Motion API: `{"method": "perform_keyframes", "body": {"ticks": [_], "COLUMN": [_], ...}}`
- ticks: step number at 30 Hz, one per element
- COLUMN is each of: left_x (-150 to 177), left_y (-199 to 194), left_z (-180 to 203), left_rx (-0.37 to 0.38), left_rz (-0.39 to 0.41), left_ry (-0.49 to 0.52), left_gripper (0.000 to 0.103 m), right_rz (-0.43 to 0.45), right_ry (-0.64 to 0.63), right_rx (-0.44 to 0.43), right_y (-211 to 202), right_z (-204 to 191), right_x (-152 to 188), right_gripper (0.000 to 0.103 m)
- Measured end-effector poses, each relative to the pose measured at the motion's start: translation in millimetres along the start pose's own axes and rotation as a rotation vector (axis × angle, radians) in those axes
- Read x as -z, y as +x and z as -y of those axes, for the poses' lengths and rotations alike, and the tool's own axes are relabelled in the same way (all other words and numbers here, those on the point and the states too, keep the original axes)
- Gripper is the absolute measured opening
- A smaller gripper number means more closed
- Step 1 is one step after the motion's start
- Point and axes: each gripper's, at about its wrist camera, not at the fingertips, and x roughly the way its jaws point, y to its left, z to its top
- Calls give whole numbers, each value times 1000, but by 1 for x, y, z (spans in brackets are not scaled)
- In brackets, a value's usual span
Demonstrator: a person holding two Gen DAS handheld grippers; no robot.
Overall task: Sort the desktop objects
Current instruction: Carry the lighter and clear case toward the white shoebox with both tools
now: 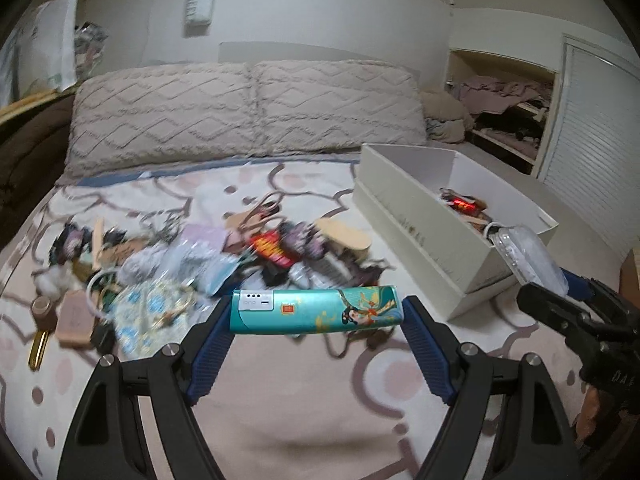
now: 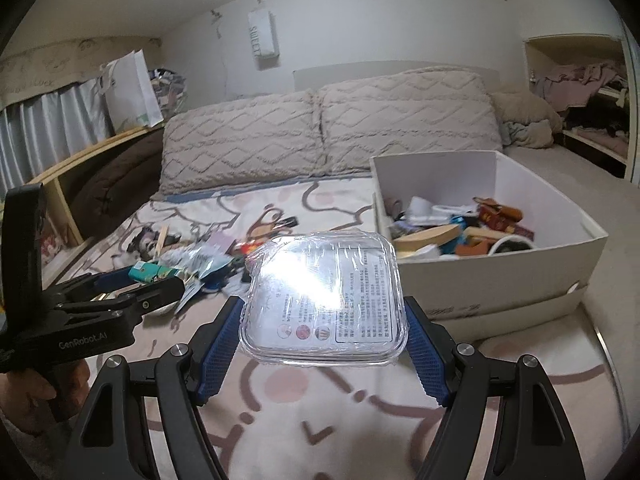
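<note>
Right hand-held gripper (image 2: pixel 324 320) clamped on a clear plastic container (image 2: pixel 324 296), raised above the bed (image 2: pixel 320 420). Beyond, on the right, a white box (image 2: pixel 500 292) holding assorted items. On the left, left hand-held gripper (image 2: pixel 160 280) gripping a teal box (image 2: pixel 146 272) near a scattered pile (image 2: pixel 208 252).

Both cams ride on the handheld grippers, looking forward along the fingers and tilted down over the bed (image 1: pixel 320 420). The left wrist view sits close over the patterned blanket, facing the pillows (image 1: pixel 248 108) at the headboard, with the white box (image 1: pixel 424 232) off to its right. The right wrist view faces the same way from further right, so the box (image 2: pixel 496 276) sits nearer. They share the pillows, box, clutter pile (image 1: pixel 208 256) and each other's gripper.
</note>
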Motion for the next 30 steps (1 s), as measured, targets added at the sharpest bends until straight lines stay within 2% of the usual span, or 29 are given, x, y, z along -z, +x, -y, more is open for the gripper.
{"method": "perform_keyframes", "body": {"ticks": [12, 17, 30], "left_x": [-46, -60, -103], "left_y": [25, 34, 67], "left_z": [61, 79, 107], "left_rx": [71, 88, 168], "left_rz": [55, 65, 78], "left_ry": [102, 150, 128], "left_gripper": [82, 82, 82], "right_rz": [51, 54, 4], "right_ry": [44, 90, 148], "right_rx": [68, 71, 85], "right_y": [-13, -9, 24], "right_z": [58, 82, 129], "right_x": [-32, -44, -81], "right_gripper": [78, 78, 78]}}
